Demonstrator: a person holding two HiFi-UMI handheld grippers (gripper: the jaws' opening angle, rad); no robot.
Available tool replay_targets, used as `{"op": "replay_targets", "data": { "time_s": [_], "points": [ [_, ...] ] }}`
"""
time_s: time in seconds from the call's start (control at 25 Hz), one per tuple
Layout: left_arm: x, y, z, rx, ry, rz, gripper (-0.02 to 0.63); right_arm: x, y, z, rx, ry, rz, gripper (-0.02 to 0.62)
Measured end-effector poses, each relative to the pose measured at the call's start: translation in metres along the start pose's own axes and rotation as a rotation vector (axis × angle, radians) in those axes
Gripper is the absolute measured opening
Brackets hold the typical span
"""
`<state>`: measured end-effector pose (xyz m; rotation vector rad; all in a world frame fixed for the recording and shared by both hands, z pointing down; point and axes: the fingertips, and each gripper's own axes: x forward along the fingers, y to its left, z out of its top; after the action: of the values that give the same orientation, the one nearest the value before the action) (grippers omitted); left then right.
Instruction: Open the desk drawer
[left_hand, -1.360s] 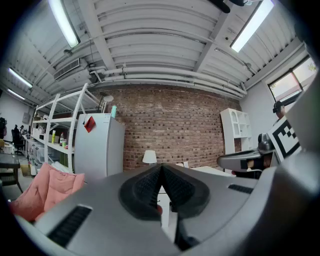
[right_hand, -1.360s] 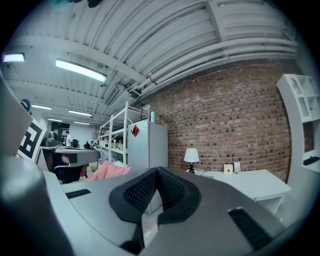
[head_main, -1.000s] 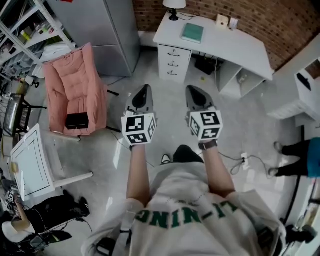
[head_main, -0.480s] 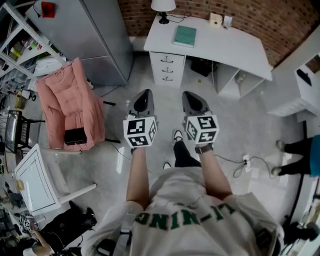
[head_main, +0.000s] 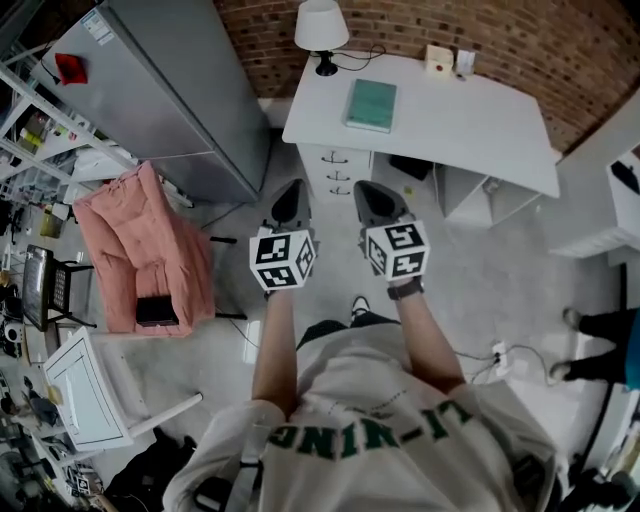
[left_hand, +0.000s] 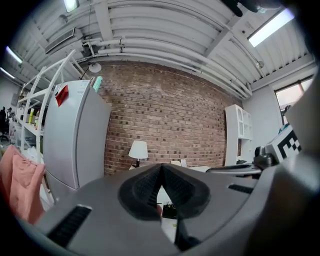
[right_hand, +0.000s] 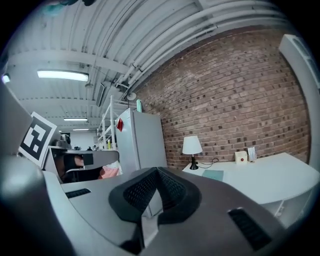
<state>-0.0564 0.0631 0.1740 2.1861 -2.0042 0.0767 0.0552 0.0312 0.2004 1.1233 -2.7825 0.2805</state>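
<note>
The white desk (head_main: 460, 115) stands against the brick wall. Its drawer stack (head_main: 335, 172) sits under the left end, with small dark handles and all fronts flush. My left gripper (head_main: 291, 190) and right gripper (head_main: 366, 190) are held side by side in the air, pointing at the drawers from a short way off. Both are shut with nothing between the pads. In the left gripper view the left gripper's (left_hand: 161, 167) pads meet in front of the brick wall. In the right gripper view the right gripper (right_hand: 157, 172) is likewise shut, with the desk (right_hand: 265, 175) to the right.
A teal book (head_main: 371, 104) and a white lamp (head_main: 320, 28) are on the desk. A grey fridge (head_main: 170, 100) stands to the left of the drawers, a pink armchair (head_main: 145, 250) further left. A cable and plug strip (head_main: 500, 355) lie on the floor at right, near someone's legs (head_main: 600, 325).
Both grippers and the person have moved forward toward the desk, which now sits closer and larger in the head view. The jaws stayed shut throughout.
</note>
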Motion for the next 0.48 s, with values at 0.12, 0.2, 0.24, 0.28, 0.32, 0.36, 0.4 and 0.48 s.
{"op": "replay_targets", "data": {
  "time_s": [0.12, 0.2, 0.24, 0.28, 0.32, 0.36, 0.4, 0.48],
  "points": [
    [0.023, 0.006, -0.011, 0.010, 0.026, 0.007, 0.002, 0.019, -0.018, -0.007, 0.031, 0.016, -0.009, 0.002],
    [0.040, 0.011, -0.023, 0.006, 0.055, 0.006, 0.002, 0.032, -0.029, -0.015, 0.041, 0.035, -0.014, 0.002],
    [0.048, 0.014, -0.030, 0.000, 0.071, 0.006, 0.002, 0.039, -0.033, -0.018, 0.042, 0.044, -0.015, 0.003],
    [0.055, 0.018, -0.037, -0.006, 0.086, 0.008, 0.002, 0.045, -0.038, -0.022, 0.042, 0.054, -0.019, 0.002],
    [0.063, 0.022, -0.045, -0.011, 0.101, 0.009, 0.002, 0.052, -0.042, -0.026, 0.042, 0.063, -0.023, 0.002],
    [0.071, 0.025, -0.052, -0.014, 0.115, 0.009, 0.002, 0.058, -0.048, -0.031, 0.043, 0.072, -0.027, 0.002],
    [0.080, 0.029, -0.060, -0.017, 0.130, 0.008, 0.002, 0.064, -0.053, -0.037, 0.046, 0.082, -0.031, 0.003],
    [0.098, 0.036, -0.073, -0.022, 0.158, 0.001, 0.002, 0.079, -0.065, -0.049, 0.053, 0.109, -0.039, 0.002]
  ]
}}
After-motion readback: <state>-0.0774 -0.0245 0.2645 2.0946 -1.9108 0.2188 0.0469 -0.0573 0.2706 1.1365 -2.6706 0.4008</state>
